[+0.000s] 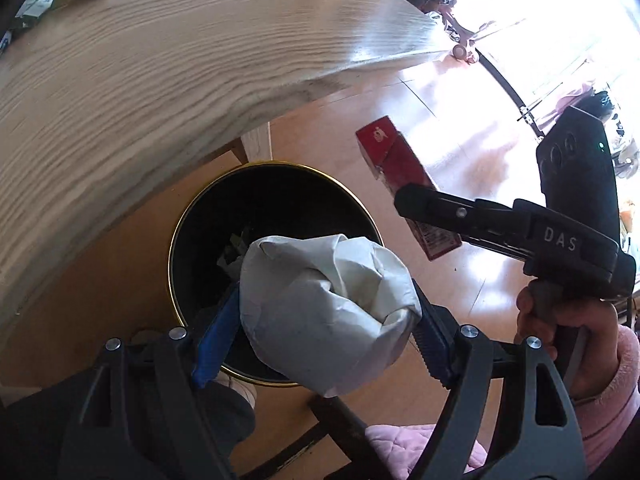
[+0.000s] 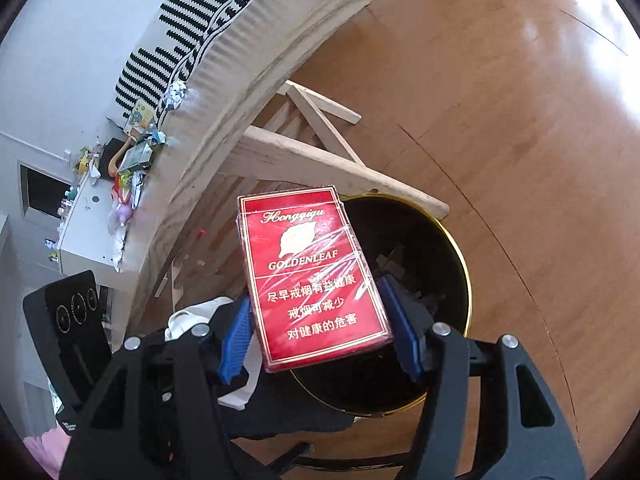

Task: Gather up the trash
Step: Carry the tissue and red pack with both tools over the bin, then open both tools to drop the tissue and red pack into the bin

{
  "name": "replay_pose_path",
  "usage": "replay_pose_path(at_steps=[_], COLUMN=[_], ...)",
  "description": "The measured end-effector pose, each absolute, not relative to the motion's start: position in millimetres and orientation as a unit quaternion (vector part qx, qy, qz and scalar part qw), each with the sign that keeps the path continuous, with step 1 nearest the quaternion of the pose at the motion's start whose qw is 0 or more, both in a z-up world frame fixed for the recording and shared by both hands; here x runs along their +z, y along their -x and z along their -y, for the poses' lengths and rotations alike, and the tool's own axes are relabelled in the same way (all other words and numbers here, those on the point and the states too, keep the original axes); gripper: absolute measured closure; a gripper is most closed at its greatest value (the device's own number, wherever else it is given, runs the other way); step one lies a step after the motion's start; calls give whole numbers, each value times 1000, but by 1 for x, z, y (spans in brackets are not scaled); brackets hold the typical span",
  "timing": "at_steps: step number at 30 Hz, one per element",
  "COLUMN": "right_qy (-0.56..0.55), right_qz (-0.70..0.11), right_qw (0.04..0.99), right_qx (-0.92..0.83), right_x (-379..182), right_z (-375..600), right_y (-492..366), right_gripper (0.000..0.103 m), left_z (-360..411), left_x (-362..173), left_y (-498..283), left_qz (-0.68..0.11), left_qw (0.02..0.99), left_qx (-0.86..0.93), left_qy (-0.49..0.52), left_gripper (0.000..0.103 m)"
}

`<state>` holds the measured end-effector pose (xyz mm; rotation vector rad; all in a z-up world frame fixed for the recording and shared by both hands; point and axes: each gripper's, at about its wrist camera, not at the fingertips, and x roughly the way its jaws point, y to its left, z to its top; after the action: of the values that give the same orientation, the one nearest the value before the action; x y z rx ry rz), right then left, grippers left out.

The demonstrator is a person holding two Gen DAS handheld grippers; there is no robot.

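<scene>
My left gripper [image 1: 320, 334] is shut on a crumpled white paper ball [image 1: 328, 312] and holds it above the black, gold-rimmed trash bin [image 1: 176, 236] on the floor. My right gripper [image 2: 320, 328] is shut on a red cigarette pack [image 2: 316, 276] and holds it over the near left side of the same bin [image 2: 466, 284]. In the left wrist view the right gripper [image 1: 416, 200] reaches in from the right with the red pack [image 1: 390, 156]. The bin holds some dark scraps.
A round wooden table [image 1: 160, 80] overhangs the bin, with wrappers and litter along its far edge [image 2: 136, 160]. Its wooden legs [image 2: 320, 160] stand behind the bin. A dark chair frame [image 1: 344, 420] is below the grippers. The floor is wood.
</scene>
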<state>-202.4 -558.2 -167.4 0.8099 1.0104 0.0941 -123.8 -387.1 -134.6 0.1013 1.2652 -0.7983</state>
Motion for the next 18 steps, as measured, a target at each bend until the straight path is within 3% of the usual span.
replay_pose_path(at_steps=[5,7,8,9,10,14,18], right_qy=[-376,-376,-381,-387,-395,-423,-355], right_qz=[-471,-469,-467,-470,-468,-450,-440], right_qw=[797,798,796,792,790,786,822], right_qx=[43,50,47,37,28,-20,-66], right_x=[-164,-162,-161,-160,-159,-155,-134], right_z=[553,551,553,555,559,580,576], right_y=[191,191,191,192,192,202,205], right_gripper=[43,40,23,13,6,6,6], left_z=[387,387,385,384,384,383,381], left_x=[-136,-135,-136,-137,-134,-125,-86], left_y=[124,122,120,122,123,130,137], left_qz=[-577,-576,-574,-572,-567,-545,-493], left_qw=[727,731,736,740,746,751,767], left_qx=[-370,-361,-355,-350,-346,-371,-409], left_qy=[-45,-54,-57,-58,-55,-37,-38], left_gripper=[25,17,14,6,6,6,6])
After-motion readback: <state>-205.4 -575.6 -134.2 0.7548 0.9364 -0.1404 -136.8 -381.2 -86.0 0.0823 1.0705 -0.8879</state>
